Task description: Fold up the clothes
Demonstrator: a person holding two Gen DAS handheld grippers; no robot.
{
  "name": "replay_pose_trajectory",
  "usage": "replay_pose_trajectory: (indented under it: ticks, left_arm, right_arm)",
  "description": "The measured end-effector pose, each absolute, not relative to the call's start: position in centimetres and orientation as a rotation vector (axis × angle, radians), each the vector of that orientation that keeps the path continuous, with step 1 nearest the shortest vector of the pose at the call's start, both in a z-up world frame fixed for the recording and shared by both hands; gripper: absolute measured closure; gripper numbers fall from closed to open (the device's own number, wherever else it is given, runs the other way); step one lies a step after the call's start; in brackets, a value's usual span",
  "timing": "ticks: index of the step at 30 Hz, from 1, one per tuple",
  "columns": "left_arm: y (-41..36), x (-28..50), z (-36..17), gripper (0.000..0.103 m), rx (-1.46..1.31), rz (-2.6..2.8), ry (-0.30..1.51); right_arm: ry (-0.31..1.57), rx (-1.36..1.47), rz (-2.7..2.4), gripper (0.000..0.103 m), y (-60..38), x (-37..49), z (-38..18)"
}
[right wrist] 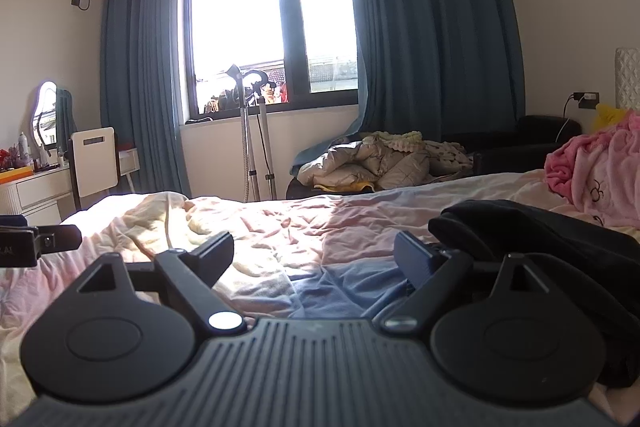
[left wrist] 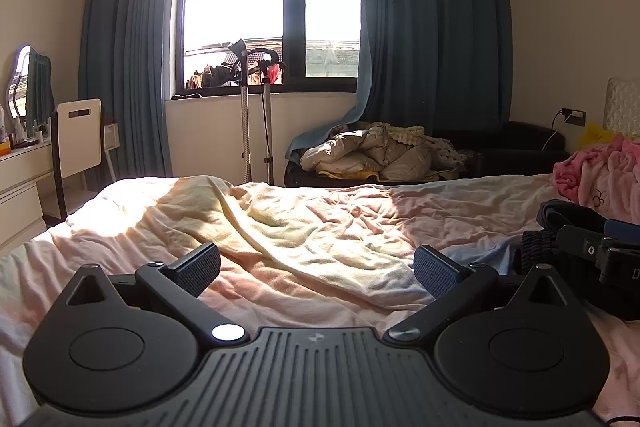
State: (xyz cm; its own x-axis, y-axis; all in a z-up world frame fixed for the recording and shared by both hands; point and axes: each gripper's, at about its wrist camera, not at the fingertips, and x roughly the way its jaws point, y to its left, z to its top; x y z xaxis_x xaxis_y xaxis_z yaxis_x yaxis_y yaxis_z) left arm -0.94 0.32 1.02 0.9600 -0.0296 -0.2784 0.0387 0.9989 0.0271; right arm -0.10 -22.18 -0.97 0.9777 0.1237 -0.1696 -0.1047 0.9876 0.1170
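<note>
A black garment [right wrist: 540, 239] lies crumpled on the bed at the right, just beyond and beside the right finger of my right gripper [right wrist: 314, 259]. That gripper is open and empty, low over the pink sheet [right wrist: 304, 227]. My left gripper [left wrist: 316, 267] is open and empty over the sheet [left wrist: 300, 239]. In the left wrist view the black garment [left wrist: 560, 215] shows at the far right, partly hidden behind my right gripper's body [left wrist: 592, 255]. A pink garment [right wrist: 600, 179] is heaped at the bed's right; it also shows in the left wrist view [left wrist: 600, 179].
Beyond the bed a dark sofa [left wrist: 520, 143] holds a pile of beige bedding [left wrist: 372, 151]. A garment steamer stand [left wrist: 256, 107] is under the window. A white chair [left wrist: 78, 139] and dresser [left wrist: 20, 187] stand at the left. The left gripper's body [right wrist: 36, 239] shows at the right view's left edge.
</note>
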Motion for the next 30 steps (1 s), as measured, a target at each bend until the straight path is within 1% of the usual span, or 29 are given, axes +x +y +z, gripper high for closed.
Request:
replay_pose_trajectory:
  ticks: [2,4,30]
  left_arm:
    - [0.28,-0.89,0.98,0.0,0.032,-0.035,0.284]
    - [0.32,-0.83,0.97,0.0,0.028,-0.035,0.288]
    - [0.32,-0.84,1.0,0.0,0.016,-0.03,0.297]
  right_arm:
    - [0.177,0.11,0.112,0.008,-22.23,-0.06,-0.99]
    - [0.174,0.111,0.106,0.0,-22.13,0.01,-1.02]
    - [0.183,0.101,0.114,0.0,-21.91,0.29,-1.09]
